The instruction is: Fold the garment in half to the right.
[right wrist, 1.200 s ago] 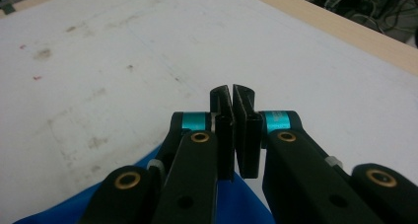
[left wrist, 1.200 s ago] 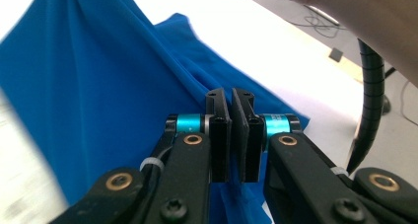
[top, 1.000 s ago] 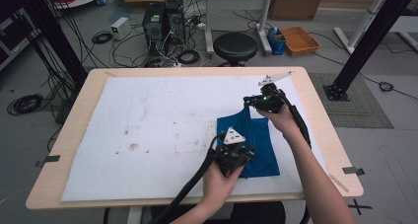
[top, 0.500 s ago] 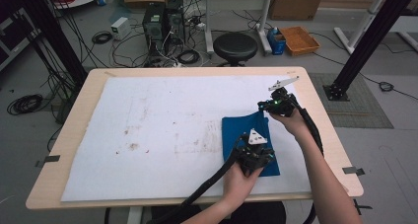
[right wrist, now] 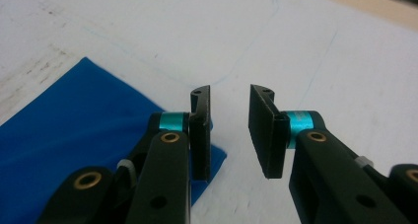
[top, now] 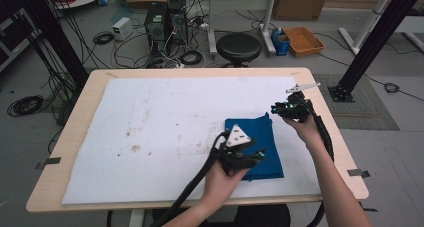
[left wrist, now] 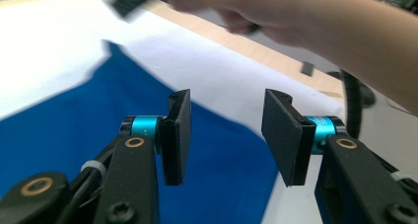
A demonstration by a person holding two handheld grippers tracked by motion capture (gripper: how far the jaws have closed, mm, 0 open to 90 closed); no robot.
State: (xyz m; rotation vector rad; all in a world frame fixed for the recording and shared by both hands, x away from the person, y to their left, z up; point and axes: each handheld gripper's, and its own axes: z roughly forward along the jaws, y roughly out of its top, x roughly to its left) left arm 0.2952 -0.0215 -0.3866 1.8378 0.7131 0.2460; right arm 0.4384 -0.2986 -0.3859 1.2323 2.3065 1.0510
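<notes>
A person seated at the near edge of a wooden table [top: 345,152] works two hand-held grippers over a folded blue cloth [top: 260,142]. Nearest the camera in the high view, the left gripper [top: 257,156] is held low above the cloth's near half, its grey three-cornered plate on top and its black cable trailing back off the table's front edge. In the left gripper view, that gripper [left wrist: 226,135] has its jaws spread wide apart with nothing between them, the blue cloth [left wrist: 98,130] spreading beneath and a forearm [left wrist: 325,26] crossing the top of the frame.

The cloth lies flat on a stained white sheet [top: 165,127] that covers most of the tabletop, right of centre and toward the near side.

Farther out, the right gripper [top: 276,108] is held just past the cloth's far right corner, near the table's right edge. In the right gripper view, this gripper [right wrist: 230,130] is likewise released, jaws parted and empty, with a corner of the blue cloth [right wrist: 74,135] lying below its left jaw on the white sheet [right wrist: 305,41].

Beyond the table, a black round stool [top: 238,48], a computer tower [top: 157,19], tangled cables and an orange tray [top: 303,40] sit on the grey floor.
</notes>
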